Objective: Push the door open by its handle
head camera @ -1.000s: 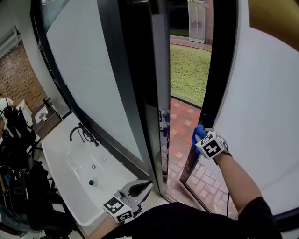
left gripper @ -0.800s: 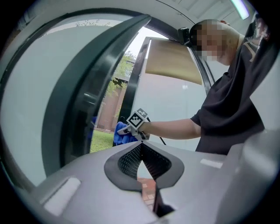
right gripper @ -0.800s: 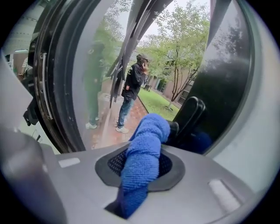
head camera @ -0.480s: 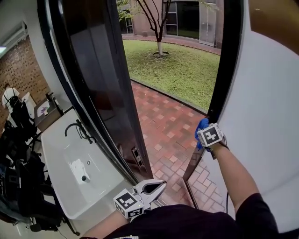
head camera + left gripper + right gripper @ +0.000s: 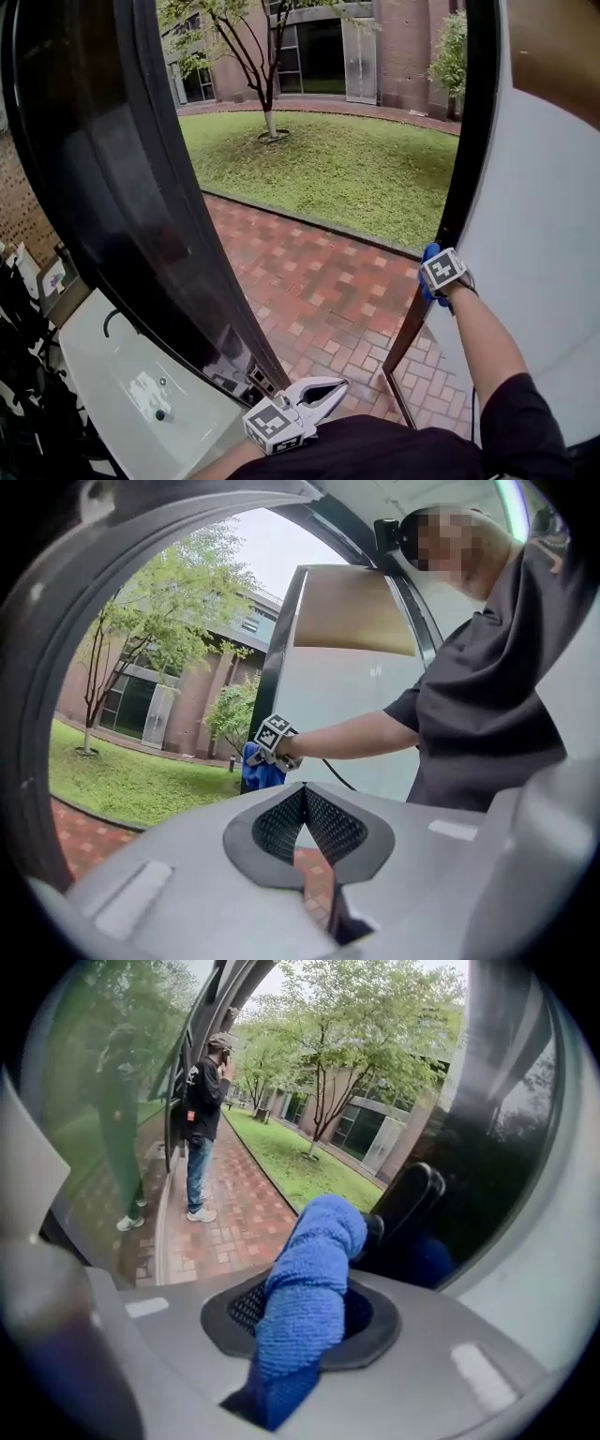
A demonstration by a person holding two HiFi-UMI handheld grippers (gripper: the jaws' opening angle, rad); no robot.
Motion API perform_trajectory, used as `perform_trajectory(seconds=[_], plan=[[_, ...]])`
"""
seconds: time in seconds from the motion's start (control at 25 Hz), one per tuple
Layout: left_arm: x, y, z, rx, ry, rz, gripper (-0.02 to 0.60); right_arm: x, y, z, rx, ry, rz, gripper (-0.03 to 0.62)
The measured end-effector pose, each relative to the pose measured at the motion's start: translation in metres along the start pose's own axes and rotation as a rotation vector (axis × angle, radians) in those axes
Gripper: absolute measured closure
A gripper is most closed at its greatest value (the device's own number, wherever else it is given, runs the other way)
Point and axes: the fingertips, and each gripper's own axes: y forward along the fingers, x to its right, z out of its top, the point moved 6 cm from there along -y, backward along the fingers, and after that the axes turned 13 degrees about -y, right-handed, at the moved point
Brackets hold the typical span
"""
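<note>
Cloth [image 5: 314, 1269] in right tool [image 5: 431, 278], door [image 5: 553, 234] open

Outside, the ground is a red brick floor [image 5: 319, 281] — it runs out to a green lawn [image 5: 347, 169]. A tree [image 5: 269, 117] stands in the grass. In the right gripper view a person [image 5: 202, 1101] stands on these bricks, both shoes flat down. Inside, low on the left, there is a white counter [image 5: 89, 356] with a sink [image 5: 136, 403] in it — a black tap [image 5: 111, 321] stands at its back edge, and a small dark drain [image 5: 160, 413] sits in the bowl.
</note>
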Motion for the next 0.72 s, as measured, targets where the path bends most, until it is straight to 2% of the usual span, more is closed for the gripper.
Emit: perform_trajectory(seconds=[0.12,0.36,0.44,0.52,0.56,0.64,0.72], plan=[[-0.007,0.009,0.004,-0.001,0.045,-0.008,0.581,0.039,0.012,-0.016,-0.036,-0.011,-0.105,0.516],[-0.039,0.04,-0.002,-0.021,0.05,0.043,0.581,0.103,0.027,-0.053,-0.085,0.02,-0.2,0.52],[-0.05,0.059,0.0,-0.006,0.054,0.072,0.581,0.12,0.032,-0.065,-0.082,0.054,-0.178,0.52],[-0.064,0.086,-0.006,0.008,0.059,0.105,0.581,0.12,0.043,-0.08,-0.049,0.149,-0.03,0.519],[-0.073,0.101,-0.01,0.011,0.062,0.121,0.581,0.124,0.048,-0.09,-0.037,0.181,0.009,0.516],[-0.095,0.132,-0.016,0.025,0.052,0.149,0.581,0.15,0.046,-0.111,-0.037,0.188,-0.056,0.508],[-0.114,0.17,-0.014,0.062,0.001,0.168,0.581,0.176,0.043,-0.129,-0.027,0.202,-0.115,0.485]])
